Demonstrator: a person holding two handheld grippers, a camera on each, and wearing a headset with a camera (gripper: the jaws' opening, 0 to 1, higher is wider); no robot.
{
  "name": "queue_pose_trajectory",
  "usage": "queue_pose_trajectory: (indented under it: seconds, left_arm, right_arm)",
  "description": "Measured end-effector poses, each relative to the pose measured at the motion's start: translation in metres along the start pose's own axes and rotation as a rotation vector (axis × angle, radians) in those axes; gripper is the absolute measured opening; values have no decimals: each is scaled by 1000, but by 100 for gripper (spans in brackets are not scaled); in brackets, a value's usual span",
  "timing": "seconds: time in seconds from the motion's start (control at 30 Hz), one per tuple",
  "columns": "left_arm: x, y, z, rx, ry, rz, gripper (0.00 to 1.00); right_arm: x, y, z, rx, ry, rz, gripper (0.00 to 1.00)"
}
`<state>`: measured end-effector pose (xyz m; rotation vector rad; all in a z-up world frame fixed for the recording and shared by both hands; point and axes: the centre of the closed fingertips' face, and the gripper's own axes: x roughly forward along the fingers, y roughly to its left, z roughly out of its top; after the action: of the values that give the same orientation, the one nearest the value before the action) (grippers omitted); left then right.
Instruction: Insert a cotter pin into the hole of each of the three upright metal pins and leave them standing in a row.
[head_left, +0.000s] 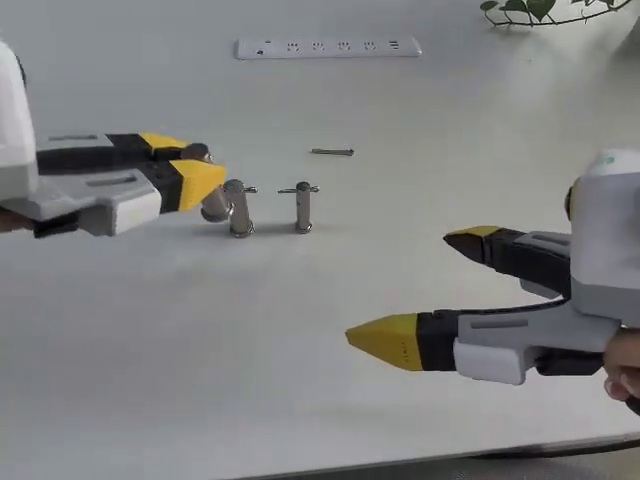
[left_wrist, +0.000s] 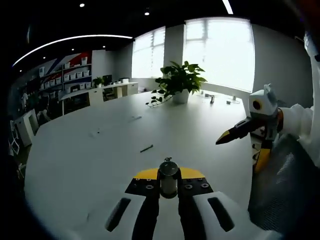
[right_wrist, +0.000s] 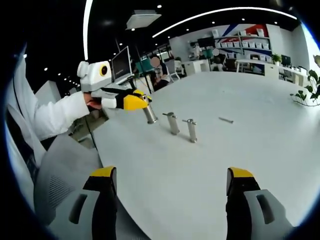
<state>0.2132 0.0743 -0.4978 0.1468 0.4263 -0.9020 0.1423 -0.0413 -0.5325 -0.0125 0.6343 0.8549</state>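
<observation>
Head view: the left hand-held gripper (head_left: 203, 170) is clamped on a tilted metal pin (head_left: 212, 205), just beside the middle pin (head_left: 238, 210) and the end pin (head_left: 304, 207), which stand on the bench (head_left: 300, 380). The right hand-held gripper (head_left: 400, 288) gapes wide.

Left gripper view: the held pin looks stiff, smooth and probably slippery, so it is best gripped mid-shank.

Right gripper view: three metal pins in all, two apparently already fitted. One loose cotter pin (right_wrist: 226, 120) lies beyond them. It looks thin and light, best pinched near one end.

left claw (head_left: 203, 164) clamped on pin (left_wrist: 169, 181) | right claw (head_left: 398, 288) jaws spread wide
</observation>
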Motion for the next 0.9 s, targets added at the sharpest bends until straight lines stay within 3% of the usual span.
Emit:
queue_pose_trajectory:
  seconds: [0.1, 0.2, 0.4, 0.77, 0.9]
  left_arm:
    - [12, -16, -11, 29, 35, -29, 10]
    - [22, -24, -20, 44, 54, -45, 10]
    - [37, -28, -37, 66, 80, -55, 11]
    - [48, -35, -49, 108, 84, -57, 11]
    - [49, -37, -48, 78, 72, -62, 11]
  right_arm:
    - [0, 0, -2, -3, 11, 0, 89]
    - [0, 1, -3, -4, 13, 0, 89]
    - [1, 1, -6, -2, 24, 3, 89]
    - [3, 3, -8, -2, 39, 13, 88]
    - [4, 4, -8, -1, 41, 17, 88]
